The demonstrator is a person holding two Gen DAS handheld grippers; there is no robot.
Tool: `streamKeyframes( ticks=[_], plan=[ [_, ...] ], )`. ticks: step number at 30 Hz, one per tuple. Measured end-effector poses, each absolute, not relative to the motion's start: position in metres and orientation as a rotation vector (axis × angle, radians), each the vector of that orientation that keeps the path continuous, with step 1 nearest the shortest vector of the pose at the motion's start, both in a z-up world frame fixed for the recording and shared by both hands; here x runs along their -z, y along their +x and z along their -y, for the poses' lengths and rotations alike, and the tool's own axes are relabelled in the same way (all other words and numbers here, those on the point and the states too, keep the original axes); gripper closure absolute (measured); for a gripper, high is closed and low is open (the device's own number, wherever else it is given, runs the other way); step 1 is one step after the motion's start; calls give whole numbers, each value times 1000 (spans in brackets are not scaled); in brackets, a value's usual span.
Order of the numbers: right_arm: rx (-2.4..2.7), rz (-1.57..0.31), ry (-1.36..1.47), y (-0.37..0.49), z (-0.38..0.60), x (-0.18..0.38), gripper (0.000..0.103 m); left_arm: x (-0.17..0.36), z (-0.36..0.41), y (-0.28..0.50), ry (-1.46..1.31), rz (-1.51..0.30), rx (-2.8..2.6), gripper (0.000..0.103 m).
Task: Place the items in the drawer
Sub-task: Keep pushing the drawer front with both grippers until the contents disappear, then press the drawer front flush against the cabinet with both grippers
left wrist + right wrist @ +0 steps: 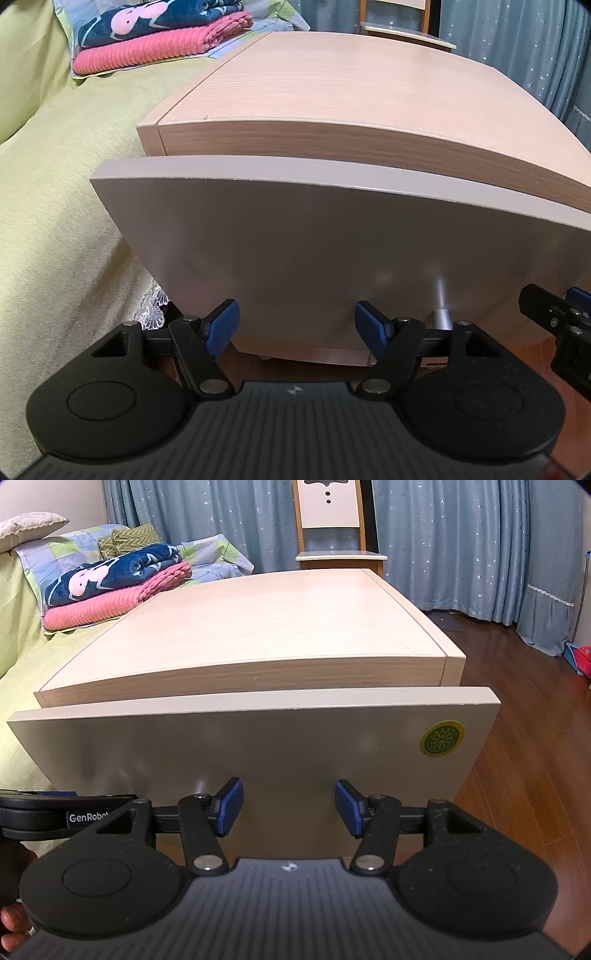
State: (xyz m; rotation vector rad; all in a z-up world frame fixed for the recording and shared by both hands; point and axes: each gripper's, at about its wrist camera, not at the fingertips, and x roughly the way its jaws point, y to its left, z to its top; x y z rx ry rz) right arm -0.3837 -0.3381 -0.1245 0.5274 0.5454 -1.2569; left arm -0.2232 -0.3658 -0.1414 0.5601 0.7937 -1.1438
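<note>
A light wood nightstand (pixel 332 85) (pixel 258 627) stands in front of me. Its grey-beige drawer front (pixel 314 251) (pixel 240 746) sits pulled out a little from the cabinet body. A silver handle (pixel 441 306) sticks out low on the front. My left gripper (pixel 297 326) hangs open close before the lower part of the drawer front, nothing between its blue pads. My right gripper (pixel 289 806) is open too, facing the same front, and holds nothing. A round green sticker (pixel 441 738) marks the front's upper right. The drawer's inside is hidden.
A bed with a yellow-green cover (pixel 55 221) lies left of the nightstand. Folded pink and navy blankets (pixel 110 587) lie on it. Blue curtains (pixel 461 535) and a chair (pixel 332 524) stand behind. Wood floor (pixel 535 757) spreads to the right. A hand (pixel 13 923) shows at lower left.
</note>
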Motion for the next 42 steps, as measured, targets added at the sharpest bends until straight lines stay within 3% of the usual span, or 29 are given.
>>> streamKeyframes(
  ticks=[42],
  plan=[
    [1264,-541,525,-378,346,125,48,142,371,-216,541,-807,1146,31]
  ],
)
